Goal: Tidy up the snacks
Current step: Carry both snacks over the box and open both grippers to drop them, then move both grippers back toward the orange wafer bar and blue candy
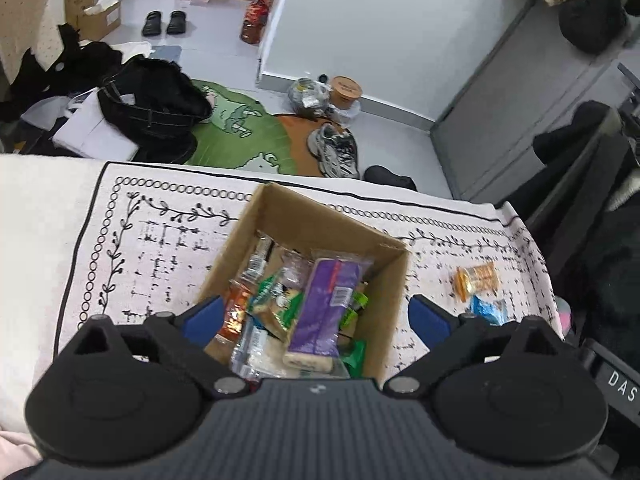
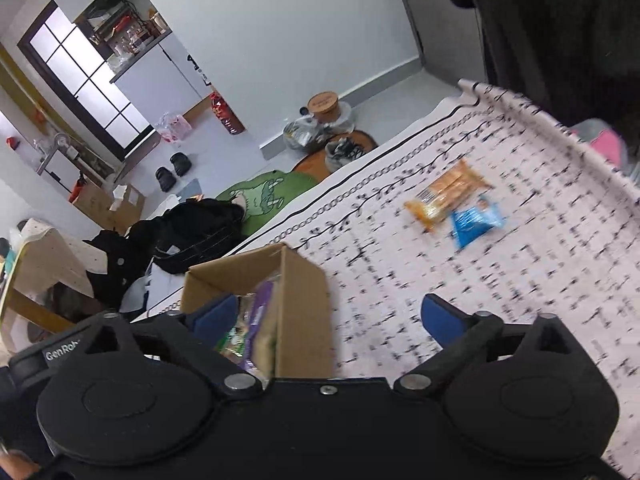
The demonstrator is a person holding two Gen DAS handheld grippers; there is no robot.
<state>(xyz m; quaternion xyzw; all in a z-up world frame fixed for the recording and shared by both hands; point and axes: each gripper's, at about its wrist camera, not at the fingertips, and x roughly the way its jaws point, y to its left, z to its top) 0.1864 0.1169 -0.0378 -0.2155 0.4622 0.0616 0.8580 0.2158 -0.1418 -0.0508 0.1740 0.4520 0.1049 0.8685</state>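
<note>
An open cardboard box [image 1: 384,292] stands on a patterned white cloth and holds several snack packs, with a purple pack [image 1: 324,304] on top. My left gripper [image 1: 316,316] is open and empty just above the box. An orange snack pack [image 1: 476,278] and a blue snack pack [image 1: 488,308] lie on the cloth right of the box. In the right wrist view the box [image 2: 304,300] is at lower left, the orange pack [image 2: 444,196] and blue pack [image 2: 476,220] lie further off. My right gripper [image 2: 324,316] is open and empty over the box's right wall.
The cloth [image 1: 160,248] covers the table up to its far edge. Beyond it the floor holds a green rug [image 1: 236,128], sneakers [image 1: 336,148], black clothes [image 1: 152,96] and cardboard boxes. Dark clothing [image 2: 560,32] hangs at the table's right.
</note>
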